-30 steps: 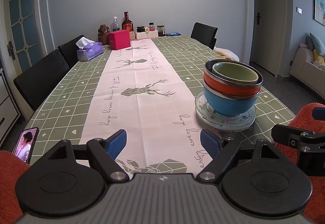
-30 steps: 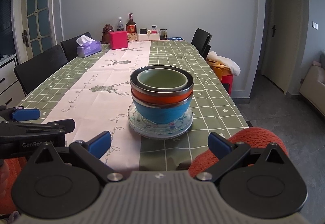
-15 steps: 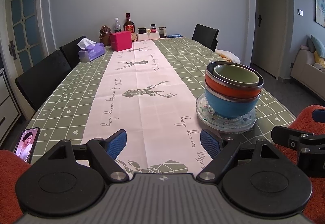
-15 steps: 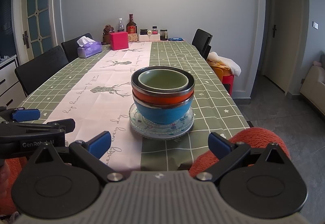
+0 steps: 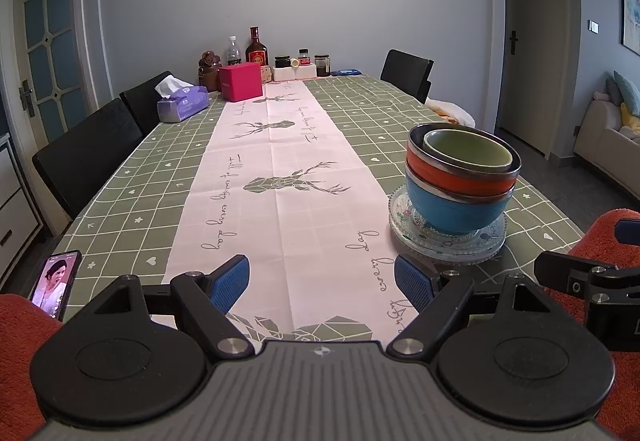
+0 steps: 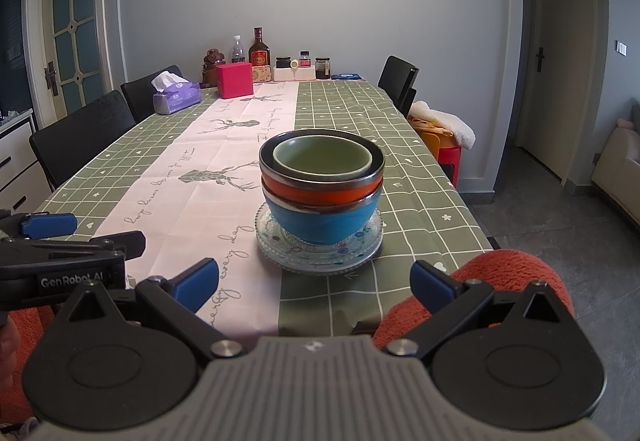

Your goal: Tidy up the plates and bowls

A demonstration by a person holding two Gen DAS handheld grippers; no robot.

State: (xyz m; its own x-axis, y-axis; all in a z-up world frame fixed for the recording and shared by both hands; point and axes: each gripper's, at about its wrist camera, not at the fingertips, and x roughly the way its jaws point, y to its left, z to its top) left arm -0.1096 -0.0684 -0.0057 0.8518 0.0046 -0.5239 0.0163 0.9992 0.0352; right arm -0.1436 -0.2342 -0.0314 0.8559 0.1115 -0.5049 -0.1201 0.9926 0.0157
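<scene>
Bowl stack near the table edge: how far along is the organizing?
Looks done: the green bowl sits nested in the orange bowl, which sits in the blue bowl, all on the glass plates.

In hand: nothing. The left gripper and right gripper both have jaws open and empty, short of the stack.

Left: possibly only moving the stack; no other loose dishes show on the table.
</scene>
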